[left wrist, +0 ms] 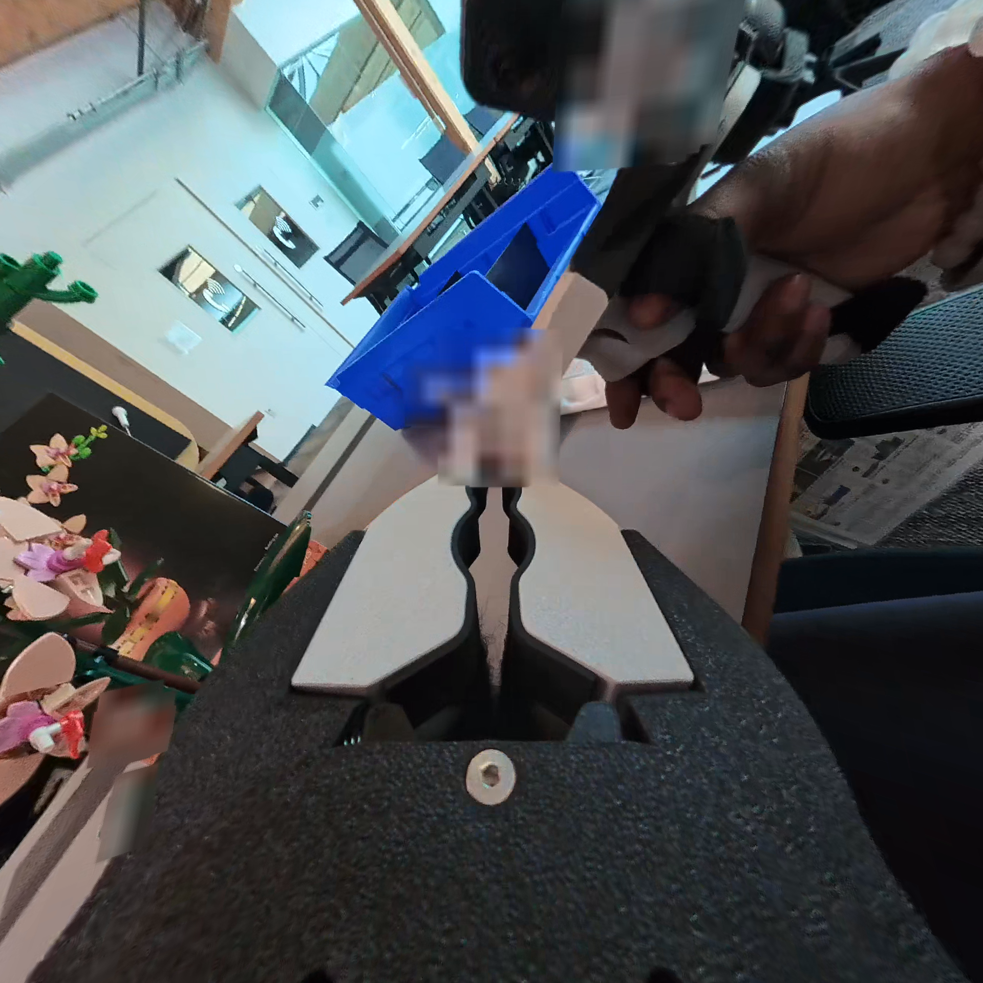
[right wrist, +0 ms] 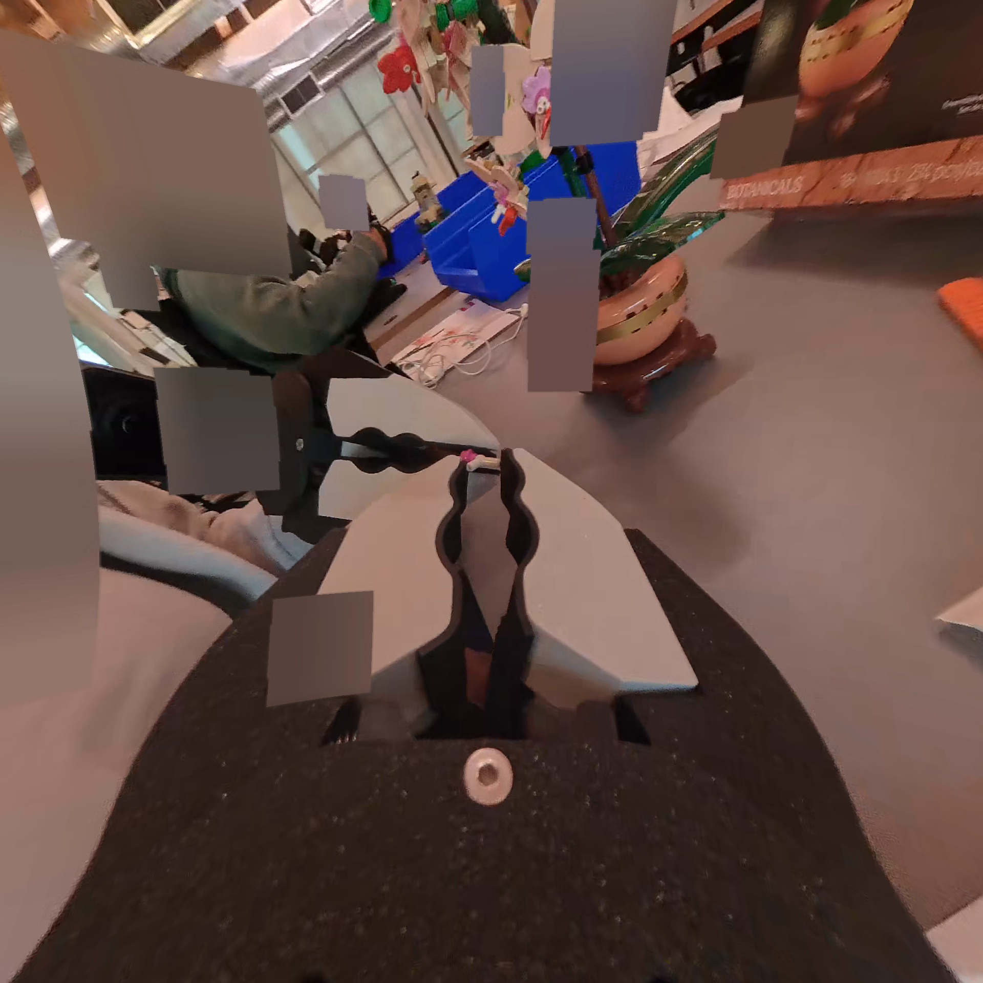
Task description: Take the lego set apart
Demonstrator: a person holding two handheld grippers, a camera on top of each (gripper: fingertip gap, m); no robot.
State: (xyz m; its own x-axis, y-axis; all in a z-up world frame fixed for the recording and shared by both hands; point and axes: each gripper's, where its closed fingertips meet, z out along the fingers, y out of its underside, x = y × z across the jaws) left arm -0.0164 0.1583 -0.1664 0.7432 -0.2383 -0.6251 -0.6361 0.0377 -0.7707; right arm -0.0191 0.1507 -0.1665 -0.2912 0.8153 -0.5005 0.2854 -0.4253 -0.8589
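The lego set (right wrist: 641, 314), a flowering plant in a round pot on a brown stand, stands upright on the counter (right wrist: 798, 505), ahead of the right claw (right wrist: 485, 471) and to its right. A small white-and-magenta piece (right wrist: 470, 456) is off it and lies at the right claw's tips. The left claw (right wrist: 452, 452), coming in from the left, is pinched narrow on that piece. The right claw is also narrow, but I cannot tell whether it truly grips.

To split the piece cleanly, I'd judge each claw needs its own half, then a straight pull apart with no twisting.

Beyond the plant sit blue bins (right wrist: 468, 255). The dark product box (right wrist: 877, 106) stands farther right. It is an open workroom, with another person's green sleeve (right wrist: 276, 308) at a far desk.
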